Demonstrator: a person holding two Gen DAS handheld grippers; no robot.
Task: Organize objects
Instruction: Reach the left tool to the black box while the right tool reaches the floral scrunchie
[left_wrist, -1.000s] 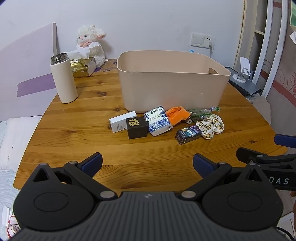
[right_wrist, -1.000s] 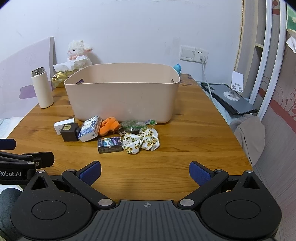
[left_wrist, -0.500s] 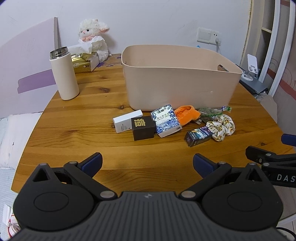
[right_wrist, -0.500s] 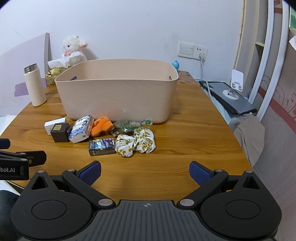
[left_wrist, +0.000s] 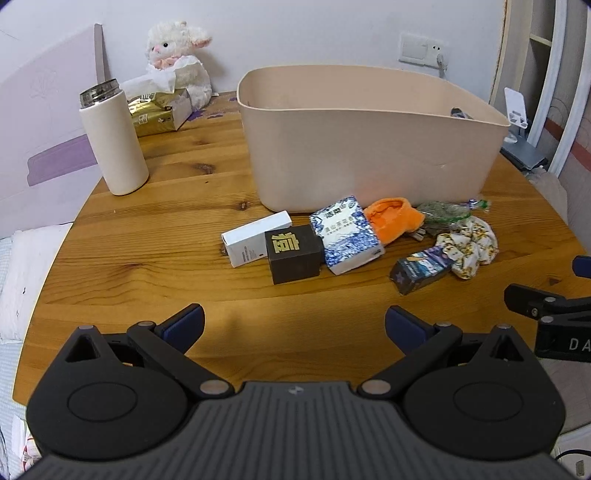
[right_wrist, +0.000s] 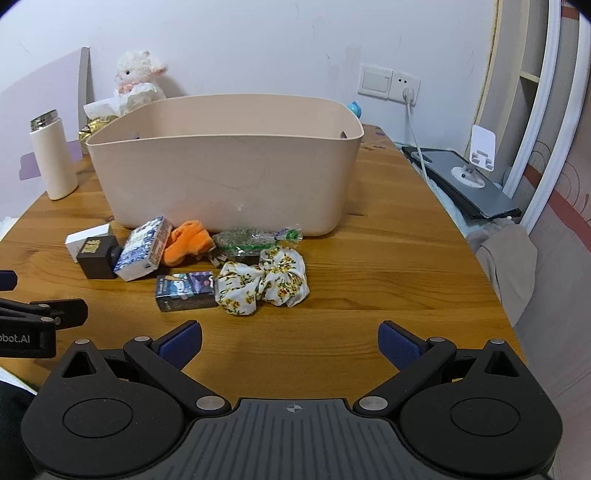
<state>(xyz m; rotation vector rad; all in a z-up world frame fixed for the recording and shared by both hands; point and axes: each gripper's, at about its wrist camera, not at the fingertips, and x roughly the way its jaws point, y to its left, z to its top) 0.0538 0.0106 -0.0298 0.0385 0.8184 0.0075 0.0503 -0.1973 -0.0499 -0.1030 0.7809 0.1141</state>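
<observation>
**Spotter:** What do your claws look like?

**Operator:** My left claw (left_wrist: 294, 325) sits low in the left wrist frame with its blue-padded fingers (left_wrist: 183, 326) spread wide and nothing between them. My right claw (right_wrist: 290, 341) is just as wide apart and empty, above the wooden surface (right_wrist: 388, 280).

**Spotter:** Where are the things to sort?

**Operator:** They lie in a loose row at the centre of both frames, just in front of the big beige plastic bin (right_wrist: 229, 173). From left to right in the left view I see a white oblong carton (left_wrist: 255, 242), a dark brown cube box with gold lettering (left_wrist: 293, 253) touching it, a blue-and-white patterned packet (left_wrist: 347, 236), a crumpled orange cloth (left_wrist: 393, 221), a clear bag of greenish stuff (left_wrist: 447, 212), a floral fabric scrunchie (left_wrist: 467, 249) and a small dark printed box (left_wrist: 421, 268) in front of it.

**Spotter:** Anything inside the bin?

**Operator:** I can't see its floor from here, so I can't tell.

**Spotter:** Anything else?

**Operator:** A cream steel-topped flask (left_wrist: 112, 142) stands upright at upper left, well apart from the row, with a white plush lamb (left_wrist: 177, 62) behind it against the wall.
</observation>
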